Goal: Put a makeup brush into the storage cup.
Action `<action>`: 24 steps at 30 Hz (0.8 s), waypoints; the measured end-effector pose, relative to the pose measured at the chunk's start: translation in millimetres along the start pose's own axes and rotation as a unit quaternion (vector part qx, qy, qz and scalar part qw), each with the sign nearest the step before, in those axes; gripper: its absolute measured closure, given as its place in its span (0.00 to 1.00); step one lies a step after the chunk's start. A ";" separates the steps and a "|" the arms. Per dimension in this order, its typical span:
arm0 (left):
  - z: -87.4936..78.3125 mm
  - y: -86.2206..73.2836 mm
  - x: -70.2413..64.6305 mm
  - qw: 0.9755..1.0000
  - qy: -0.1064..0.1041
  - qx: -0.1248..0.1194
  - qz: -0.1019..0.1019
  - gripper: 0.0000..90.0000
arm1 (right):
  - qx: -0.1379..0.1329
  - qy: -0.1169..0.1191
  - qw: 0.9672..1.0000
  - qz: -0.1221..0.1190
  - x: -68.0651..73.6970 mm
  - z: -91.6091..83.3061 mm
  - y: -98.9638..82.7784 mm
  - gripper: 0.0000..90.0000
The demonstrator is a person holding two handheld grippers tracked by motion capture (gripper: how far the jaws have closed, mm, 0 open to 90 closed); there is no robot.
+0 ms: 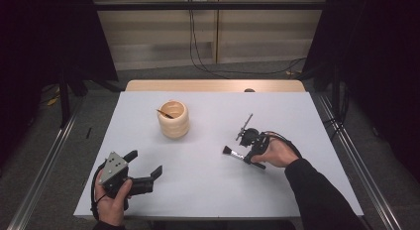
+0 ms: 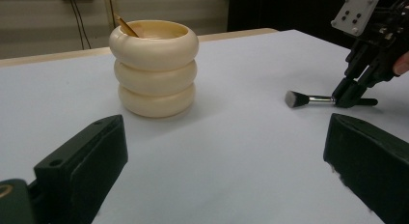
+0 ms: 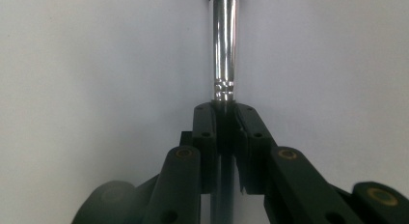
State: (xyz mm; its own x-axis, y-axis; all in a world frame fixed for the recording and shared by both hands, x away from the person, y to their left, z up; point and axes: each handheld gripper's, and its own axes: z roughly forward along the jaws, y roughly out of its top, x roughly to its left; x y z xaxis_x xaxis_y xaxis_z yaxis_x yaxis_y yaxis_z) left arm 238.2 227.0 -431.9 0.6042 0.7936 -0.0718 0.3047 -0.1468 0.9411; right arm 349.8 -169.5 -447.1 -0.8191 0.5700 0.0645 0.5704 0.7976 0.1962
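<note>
A makeup brush (image 1: 232, 151) with a dark head and a silver ferrule (image 3: 224, 50) lies low over the white table. My right gripper (image 1: 248, 157) is shut on its dark handle just behind the ferrule, seen close in the right gripper view (image 3: 224, 113) and from afar in the left gripper view (image 2: 351, 96). A cream ribbed holder (image 1: 173, 120) stands upright at centre left, with a thin brush handle (image 2: 126, 27) leaning inside it. At the near left my left gripper (image 1: 145, 162) rests open with nothing between its jaws, pointing toward the holder (image 2: 154, 69).
A thin dark stick-like item (image 1: 245, 124) lies just behind the right gripper. The white table top (image 1: 208, 190) ends in a wooden strip (image 1: 213, 85) at the far edge. Cables hang on the back wall.
</note>
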 end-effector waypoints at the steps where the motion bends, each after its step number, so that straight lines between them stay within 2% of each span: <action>1: 0.0 0.0 -0.1 1.000 -0.003 -0.001 -0.001 0.02 | -0.003 0.005 1.000 0.001 -0.3 -0.2 -1.1 0.89; 2: -0.2 0.0 0.2 1.000 -0.005 -0.001 -0.001 0.02 | -0.004 0.006 1.000 -0.003 -1.2 -0.4 -2.4 0.89; 5: -0.7 -0.1 0.5 1.000 -0.004 -0.001 -0.002 0.02 | -0.012 0.009 1.000 0.012 -0.6 -2.2 -4.5 0.89; 7: -0.7 -0.2 0.8 1.000 -0.004 -0.001 -0.002 0.02 | -0.022 0.008 1.000 0.008 -2.6 -3.9 -5.9 0.89; 13: -0.2 -0.2 -0.4 1.000 -0.006 -0.002 0.000 0.02 | -0.038 0.016 0.999 0.017 -0.8 -9.0 -8.6 0.89; 16: -0.4 -0.1 -0.9 1.000 -0.005 -0.001 0.000 0.02 | -0.055 0.021 0.998 0.019 -1.8 -11.3 -10.9 0.89; 17: -0.4 -0.2 -0.9 1.000 -0.004 -0.001 0.000 0.02 | -0.060 0.024 0.998 0.029 -0.7 -12.7 -11.6 0.89; 24: -1.0 -0.3 -0.3 1.000 -0.004 -0.002 -0.001 0.02 | -0.092 0.021 0.995 0.034 0.1 -19.4 -15.5 0.89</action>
State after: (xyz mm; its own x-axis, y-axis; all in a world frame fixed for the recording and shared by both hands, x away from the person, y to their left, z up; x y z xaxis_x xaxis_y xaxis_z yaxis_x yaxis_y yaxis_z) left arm 237.2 227.5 -431.8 0.6086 0.7898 -0.0769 0.3039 -0.1425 0.9420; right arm 339.7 -185.7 -431.2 -0.7836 0.6087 0.1245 0.6064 0.7058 0.3663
